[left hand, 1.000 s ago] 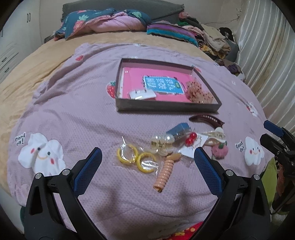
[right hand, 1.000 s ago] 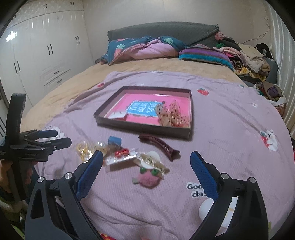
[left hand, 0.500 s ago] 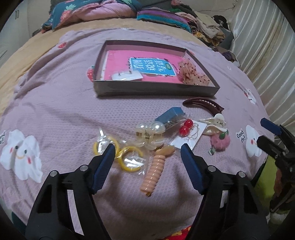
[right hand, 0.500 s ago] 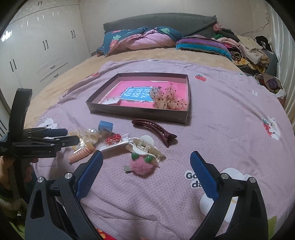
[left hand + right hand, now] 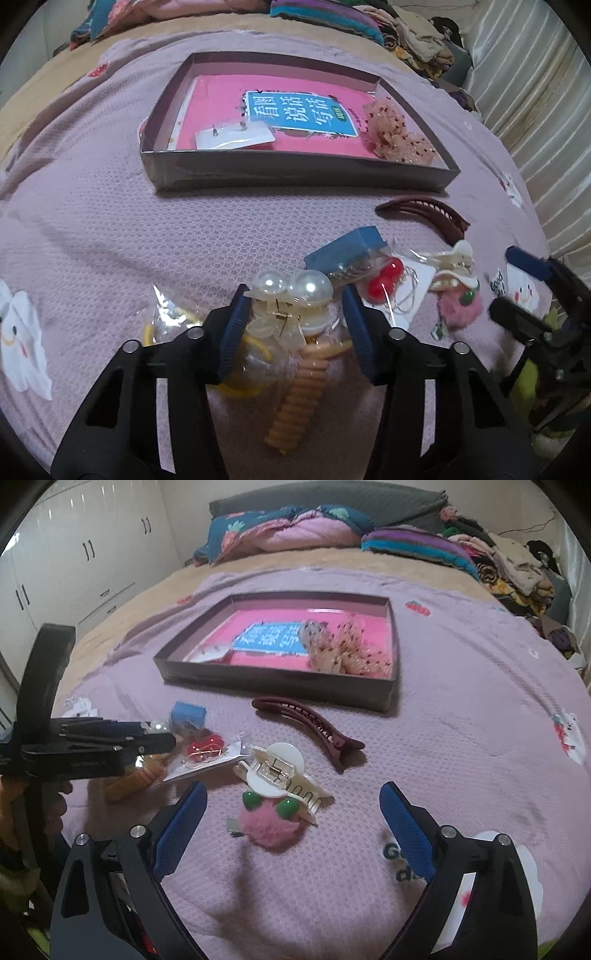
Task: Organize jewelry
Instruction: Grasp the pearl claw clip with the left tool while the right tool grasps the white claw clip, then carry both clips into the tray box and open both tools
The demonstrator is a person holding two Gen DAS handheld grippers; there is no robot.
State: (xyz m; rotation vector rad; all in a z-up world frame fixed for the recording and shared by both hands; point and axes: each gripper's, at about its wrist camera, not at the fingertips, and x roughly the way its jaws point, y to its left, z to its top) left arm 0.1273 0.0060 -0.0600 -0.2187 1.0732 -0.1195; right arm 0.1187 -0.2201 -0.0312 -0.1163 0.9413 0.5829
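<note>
My left gripper [image 5: 294, 291] hangs low over a pearl hair clip [image 5: 308, 286] in a clear bag. Its jaws are closing, with the clip between the blue pads; I see no firm squeeze. An orange spiral hair tie [image 5: 299, 402] and bagged yellow rings [image 5: 162, 325] lie just below it. My right gripper [image 5: 291, 792] is wide, its jaws closing a little, above a white claw clip [image 5: 280, 768] and a pink pompom clip [image 5: 273, 823], touching neither. The dark tray [image 5: 295, 173] holds a lace bow [image 5: 395, 136] and an earring card [image 5: 232, 136].
A brown hair clip [image 5: 306, 720] lies in front of the tray [image 5: 277, 690]. A blue box [image 5: 347, 247] and a red earring card [image 5: 384, 277] sit right of the pearls. Everything rests on a purple blanket [image 5: 461, 709]; pillows and clothes are piled at the bed's far end.
Both grippers have dropped closer to the blanket. The left jaws have narrowed from wide open to around the pearl clip. The right jaws stay wide, now over the pompom and claw clip.
</note>
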